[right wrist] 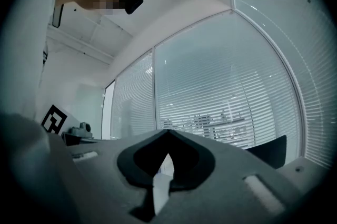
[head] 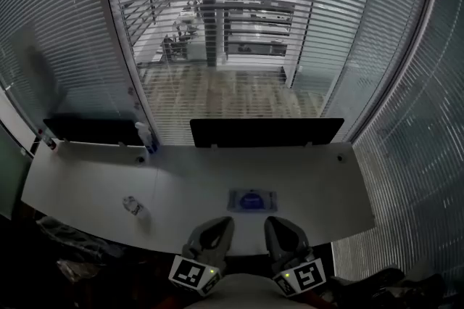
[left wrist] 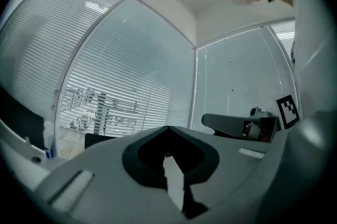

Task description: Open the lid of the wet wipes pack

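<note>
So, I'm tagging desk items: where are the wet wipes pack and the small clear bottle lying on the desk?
Wet wipes pack (head: 252, 199): head view, on its blue middle.
Clear bottle (head: 133, 206): head view, on its body.

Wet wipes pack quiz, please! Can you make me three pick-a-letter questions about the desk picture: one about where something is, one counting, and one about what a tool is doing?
1. Where is the wet wipes pack?
A) on the white desk, just ahead of the left tool and right tool
B) gripped in a tool
C) on the floor

2. How many black screens stand at the desk's back edge?
A) none
B) two
C) five

3. How is the right tool?
A) wide open
B) shut on the pack
C) shut, holding nothing

Answers:
1 A, the pack lies flat on the desk beyond both tool tips.
2 B, one at the left, one in the middle.
3 C, its jaws meet with nothing between them.
</note>
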`<state>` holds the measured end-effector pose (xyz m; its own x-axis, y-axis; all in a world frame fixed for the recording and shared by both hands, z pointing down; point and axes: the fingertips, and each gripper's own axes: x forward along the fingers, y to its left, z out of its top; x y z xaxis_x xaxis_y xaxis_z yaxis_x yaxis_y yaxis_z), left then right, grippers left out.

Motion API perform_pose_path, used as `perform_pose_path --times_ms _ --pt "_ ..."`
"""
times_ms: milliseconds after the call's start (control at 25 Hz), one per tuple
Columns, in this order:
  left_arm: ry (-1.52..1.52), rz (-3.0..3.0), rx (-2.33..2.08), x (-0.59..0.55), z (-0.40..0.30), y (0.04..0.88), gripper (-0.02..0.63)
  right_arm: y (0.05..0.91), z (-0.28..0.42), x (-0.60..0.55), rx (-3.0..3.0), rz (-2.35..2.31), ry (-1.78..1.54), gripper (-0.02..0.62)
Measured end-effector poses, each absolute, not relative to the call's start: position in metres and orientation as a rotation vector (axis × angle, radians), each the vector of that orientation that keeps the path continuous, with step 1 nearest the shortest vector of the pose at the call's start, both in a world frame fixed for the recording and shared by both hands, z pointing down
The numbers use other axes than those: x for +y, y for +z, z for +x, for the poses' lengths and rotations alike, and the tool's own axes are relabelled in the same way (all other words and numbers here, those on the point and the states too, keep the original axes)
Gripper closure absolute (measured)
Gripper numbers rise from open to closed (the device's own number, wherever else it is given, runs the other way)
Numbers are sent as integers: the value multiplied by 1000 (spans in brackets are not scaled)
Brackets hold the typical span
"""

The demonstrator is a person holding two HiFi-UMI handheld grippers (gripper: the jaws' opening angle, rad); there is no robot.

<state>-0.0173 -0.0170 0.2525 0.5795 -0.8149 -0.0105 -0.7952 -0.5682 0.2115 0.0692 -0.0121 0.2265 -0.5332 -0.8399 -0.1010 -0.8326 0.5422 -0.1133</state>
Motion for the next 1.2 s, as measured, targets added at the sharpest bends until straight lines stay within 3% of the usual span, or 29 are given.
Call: perform_pose_path --times_ms 520,1200 --pt "-117 2646 -1334 -42 23 257 603 230 105 -35 2658 -1438 -52 595" --pt "95 2581 -1362 -71 15 322 603 284 98 -65 2846 -1442 -74 595"
